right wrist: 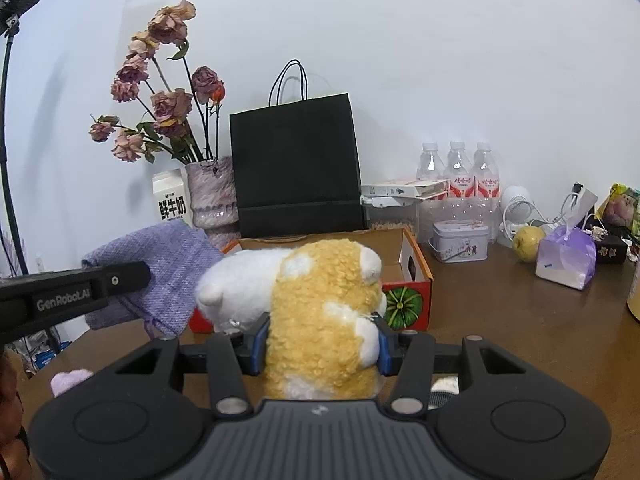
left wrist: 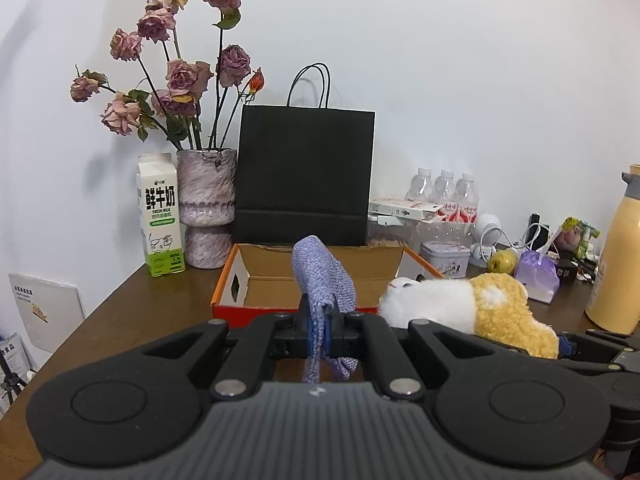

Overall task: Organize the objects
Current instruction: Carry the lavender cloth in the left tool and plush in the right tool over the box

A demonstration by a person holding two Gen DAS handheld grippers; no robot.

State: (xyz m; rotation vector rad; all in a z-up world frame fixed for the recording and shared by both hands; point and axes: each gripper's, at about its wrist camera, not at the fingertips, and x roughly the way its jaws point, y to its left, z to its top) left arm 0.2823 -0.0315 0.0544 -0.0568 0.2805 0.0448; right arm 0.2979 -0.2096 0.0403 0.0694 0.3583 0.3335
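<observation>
My left gripper (left wrist: 319,330) is shut on a purple knitted pouch (left wrist: 322,276), which stands up between the jaws and hangs below them. Just beyond it lies an open orange cardboard box (left wrist: 232,280) with an empty brown inside. My right gripper (right wrist: 320,346) is shut on a yellow and white plush toy (right wrist: 320,304), squeezed between the blue pads, in front of the same box (right wrist: 416,276). In the right wrist view the pouch (right wrist: 160,264) and the left gripper's arm show at the left. In the left wrist view the plush toy (left wrist: 472,308) sits at the right.
Behind the box stand a black paper bag (left wrist: 304,176), a vase of dried roses (left wrist: 206,208) and a milk carton (left wrist: 160,216). To the right are three water bottles (right wrist: 460,172), a tin (right wrist: 460,242), a pear (right wrist: 528,242), a purple tissue pack (right wrist: 566,260) and a yellow flask (left wrist: 618,252).
</observation>
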